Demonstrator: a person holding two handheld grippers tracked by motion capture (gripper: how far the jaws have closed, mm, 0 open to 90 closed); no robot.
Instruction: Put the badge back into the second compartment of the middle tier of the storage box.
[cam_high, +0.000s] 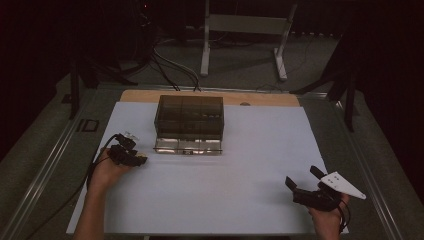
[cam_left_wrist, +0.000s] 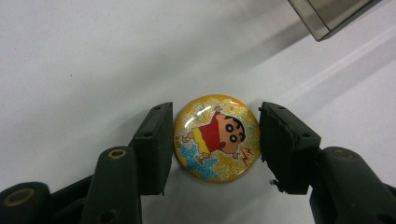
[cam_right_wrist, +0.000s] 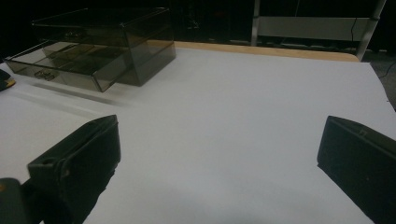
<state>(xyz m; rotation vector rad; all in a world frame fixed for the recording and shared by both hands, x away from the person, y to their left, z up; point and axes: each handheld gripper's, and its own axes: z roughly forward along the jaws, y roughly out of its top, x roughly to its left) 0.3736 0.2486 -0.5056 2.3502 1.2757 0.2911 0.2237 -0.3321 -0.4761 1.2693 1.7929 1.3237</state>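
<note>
A round yellow badge (cam_left_wrist: 215, 137) with a cartoon boy in a red shirt lies flat on the white table sheet (cam_left_wrist: 93, 56). My left gripper (cam_left_wrist: 215, 106) points down at it, its two black pads touching the badge's left and right edges. In the high view the left gripper (cam_high: 140, 159) sits at the left of the sheet, just left of the box's open drawer. My right gripper (cam_high: 300, 175) rests near the front right corner; its jaws (cam_right_wrist: 220, 123) stand wide apart, nothing between them.
A smoky see-through drawer box (cam_high: 189, 115) stands at the back middle of the sheet, its bottom drawer (cam_high: 187, 145) pulled out toward me. A corner of the box (cam_left_wrist: 327, 14) shows in the left gripper view. A wooden table edge (cam_high: 270, 98) lies behind.
</note>
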